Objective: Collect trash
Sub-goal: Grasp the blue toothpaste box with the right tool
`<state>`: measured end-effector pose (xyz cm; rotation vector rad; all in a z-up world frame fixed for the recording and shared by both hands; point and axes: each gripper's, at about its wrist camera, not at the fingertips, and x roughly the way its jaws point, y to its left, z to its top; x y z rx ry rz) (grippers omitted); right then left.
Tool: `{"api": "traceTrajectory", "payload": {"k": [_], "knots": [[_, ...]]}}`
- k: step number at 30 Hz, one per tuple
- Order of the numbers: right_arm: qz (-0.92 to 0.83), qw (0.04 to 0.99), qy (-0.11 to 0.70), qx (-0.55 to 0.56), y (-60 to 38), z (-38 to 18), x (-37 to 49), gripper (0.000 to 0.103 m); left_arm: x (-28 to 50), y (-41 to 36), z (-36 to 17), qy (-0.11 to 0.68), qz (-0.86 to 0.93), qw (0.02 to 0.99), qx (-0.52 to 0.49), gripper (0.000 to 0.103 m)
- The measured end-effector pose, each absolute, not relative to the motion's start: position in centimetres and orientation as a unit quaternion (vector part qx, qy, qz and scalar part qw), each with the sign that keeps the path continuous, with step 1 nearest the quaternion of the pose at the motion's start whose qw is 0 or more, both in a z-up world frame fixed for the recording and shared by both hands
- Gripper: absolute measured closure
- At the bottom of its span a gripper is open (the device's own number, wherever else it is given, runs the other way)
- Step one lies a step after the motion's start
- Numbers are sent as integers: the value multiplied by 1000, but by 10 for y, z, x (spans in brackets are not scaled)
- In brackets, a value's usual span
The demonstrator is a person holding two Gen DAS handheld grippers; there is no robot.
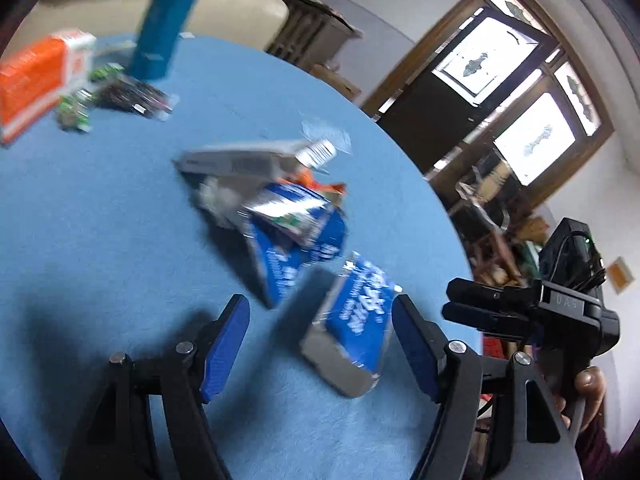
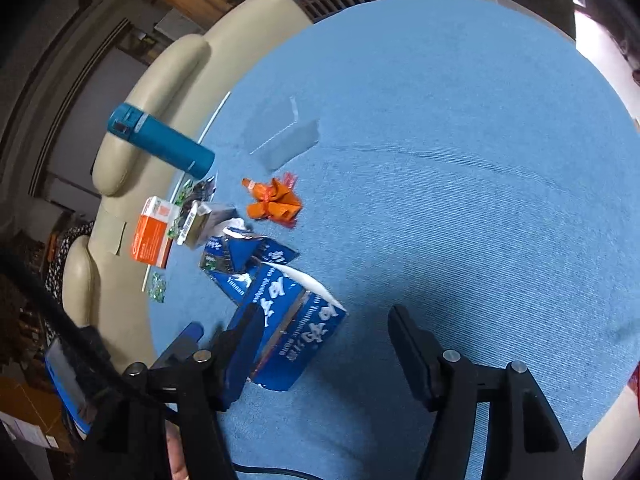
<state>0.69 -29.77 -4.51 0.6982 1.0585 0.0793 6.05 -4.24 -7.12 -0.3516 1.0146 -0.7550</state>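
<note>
I hold both grippers, left (image 1: pixel 320 344) and right (image 2: pixel 320 344), spread and grasping nothing, straddling the blue carton (image 1: pixel 352 328) to bracket it for pickup.

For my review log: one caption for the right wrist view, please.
Open right claw beside a torn blue carton on the blue table, orange wrapper beyond.
</note>
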Motion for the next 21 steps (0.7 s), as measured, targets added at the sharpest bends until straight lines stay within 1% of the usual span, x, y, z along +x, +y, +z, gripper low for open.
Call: {"api": "traceTrajectory", "payload": {"k": [2, 4, 5, 6, 7, 11, 14, 17, 21], "knots": [[31, 804, 494, 330, -304, -46, 3, 35, 61, -55, -78, 480, -377, 773, -175, 30], [26, 803, 493, 333, -309, -47, 1, 35, 54, -71, -80, 485, -393, 764, -164, 30], [23, 803, 493, 334, -311, -47, 0, 35, 49, -76, -82, 488, -401, 759, -158, 34], [23, 803, 492, 336, -314, -47, 0, 35, 43, -82, -82, 492, -411, 752, -155, 40], [22, 803, 490, 338, -315, -47, -1, 35, 36, -90, -83, 499, -426, 740, -148, 41], [24, 802, 491, 339, -318, -46, 0, 35, 4, -103, -70, 488, -468, 727, -118, 42], [29, 797, 500, 337, -314, -47, 1, 35, -2, -84, -68, 483, -460, 734, -129, 40], [39, 799, 509, 318, -300, -46, 4, 31, 1, -54, -61, 478, -415, 762, -137, 40], [64, 810, 523, 258, -262, -44, 10, 26, 19, -17, -47, 470, -323, 810, -138, 39]]}}
